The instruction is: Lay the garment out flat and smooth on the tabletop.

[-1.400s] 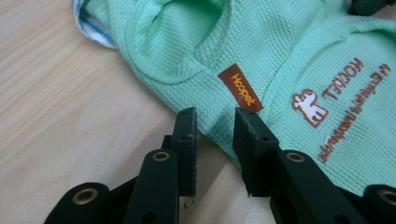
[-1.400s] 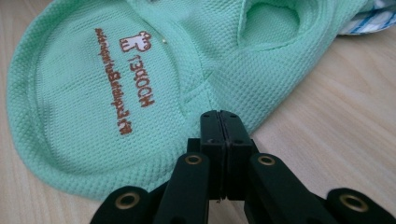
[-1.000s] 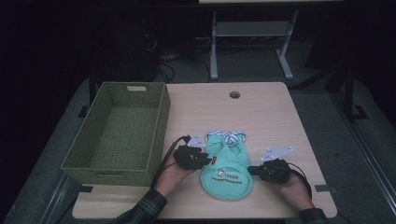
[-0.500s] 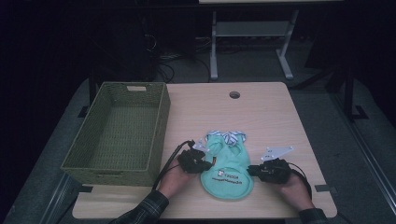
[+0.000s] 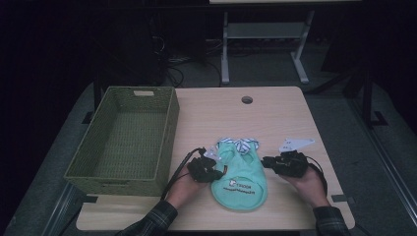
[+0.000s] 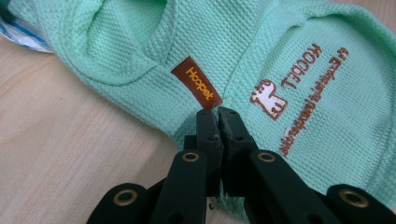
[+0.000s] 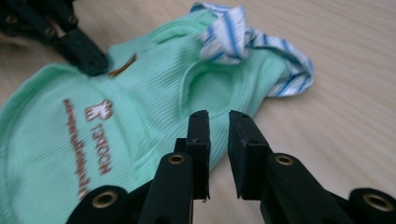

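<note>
A mint-green garment [image 5: 241, 183] with a brown printed logo and blue-and-white striped trim [image 5: 244, 143] lies flat near the table's front edge. My left gripper [image 5: 220, 171] sits at its left edge. In the left gripper view this left gripper [image 6: 218, 114] is shut on the green garment's [image 6: 299, 51] fabric edge, just below an orange "Hoopet" label [image 6: 196, 85]. My right gripper [image 5: 265, 162] is at the garment's right edge. In the right gripper view the right gripper [image 7: 218, 116] stands open with a narrow gap, just short of the green garment [image 7: 154, 112].
A green woven basket [image 5: 169, 132] stands empty on the left of the wooden table [image 5: 275, 118]. A round cable hole [image 5: 247, 100] lies toward the table's far edge. A metal stand [image 5: 265, 34] is on the floor beyond.
The left gripper has edged right and nearer, onto the garment's edge. The right gripper has shifted slightly forward along the garment's right side.
</note>
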A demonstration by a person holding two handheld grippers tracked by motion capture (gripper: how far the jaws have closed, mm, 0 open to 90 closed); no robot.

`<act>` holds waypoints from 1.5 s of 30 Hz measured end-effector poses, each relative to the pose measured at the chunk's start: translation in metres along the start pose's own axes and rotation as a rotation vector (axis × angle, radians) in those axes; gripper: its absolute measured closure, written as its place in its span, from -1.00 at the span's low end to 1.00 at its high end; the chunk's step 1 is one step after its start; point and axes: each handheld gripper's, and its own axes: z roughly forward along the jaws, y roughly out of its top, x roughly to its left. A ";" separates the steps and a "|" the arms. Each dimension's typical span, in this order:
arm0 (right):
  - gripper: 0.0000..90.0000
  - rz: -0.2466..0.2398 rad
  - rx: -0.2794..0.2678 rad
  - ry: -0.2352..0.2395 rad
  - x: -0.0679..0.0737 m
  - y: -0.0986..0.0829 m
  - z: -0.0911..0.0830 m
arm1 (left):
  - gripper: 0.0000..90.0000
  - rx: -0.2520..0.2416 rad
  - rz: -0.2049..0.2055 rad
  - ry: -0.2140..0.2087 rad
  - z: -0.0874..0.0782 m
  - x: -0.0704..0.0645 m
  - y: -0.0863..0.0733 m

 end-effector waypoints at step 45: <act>1.00 0.012 0.071 -0.094 -0.033 0.032 0.064 | 0.94 -0.003 -0.015 -0.009 0.000 0.001 0.000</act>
